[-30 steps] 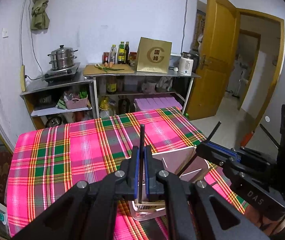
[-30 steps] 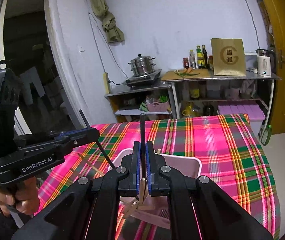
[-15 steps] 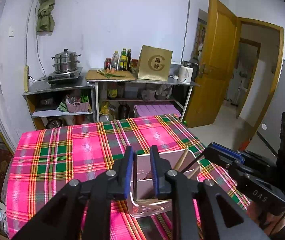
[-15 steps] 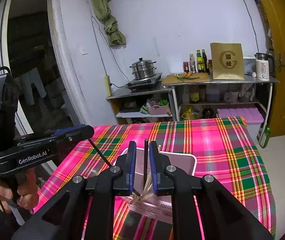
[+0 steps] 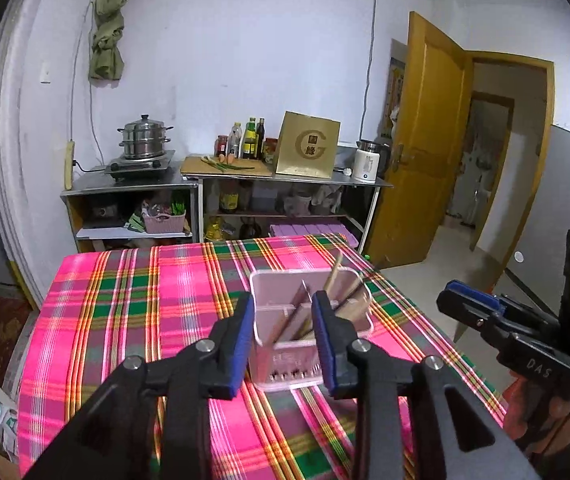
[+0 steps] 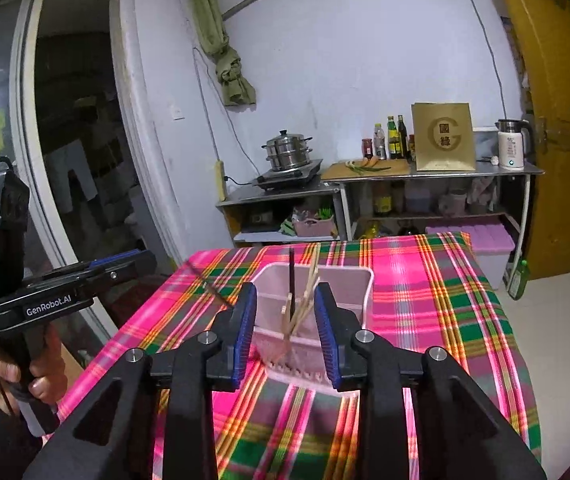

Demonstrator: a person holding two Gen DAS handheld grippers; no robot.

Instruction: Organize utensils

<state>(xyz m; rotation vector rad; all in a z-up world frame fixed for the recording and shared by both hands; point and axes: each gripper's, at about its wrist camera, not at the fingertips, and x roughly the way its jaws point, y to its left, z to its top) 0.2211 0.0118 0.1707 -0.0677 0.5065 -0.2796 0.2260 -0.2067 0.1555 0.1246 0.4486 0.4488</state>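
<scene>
A pink utensil holder (image 5: 273, 292) (image 6: 349, 284) stands on the plaid tablecloth (image 5: 125, 312). Wooden chopsticks (image 5: 335, 276) (image 6: 311, 280) and a black chopstick (image 6: 291, 276) stick up out of it. My left gripper (image 5: 283, 308) hangs back from the holder with its jaws opening and nothing pressed between the pads. My right gripper (image 6: 285, 296) also sits short of the holder, jaws opening and empty. Each gripper shows in the other's view, the right gripper (image 5: 469, 308) and the left gripper (image 6: 125, 264). A thin dark blurred stick (image 6: 211, 288) shows left of the holder; I cannot tell what it rests on.
Metal shelves (image 5: 221, 184) against the far wall carry a steamer pot (image 5: 143, 140), bottles and a gold box (image 5: 309, 150). A yellow door (image 5: 425, 140) stands open at the right. A hand (image 6: 41, 380) grips the left tool's handle.
Both grippers were shut on black chopsticks over the holder. Their jaws have spread and both have drawn back from the holder, leaving the chopsticks behind.
</scene>
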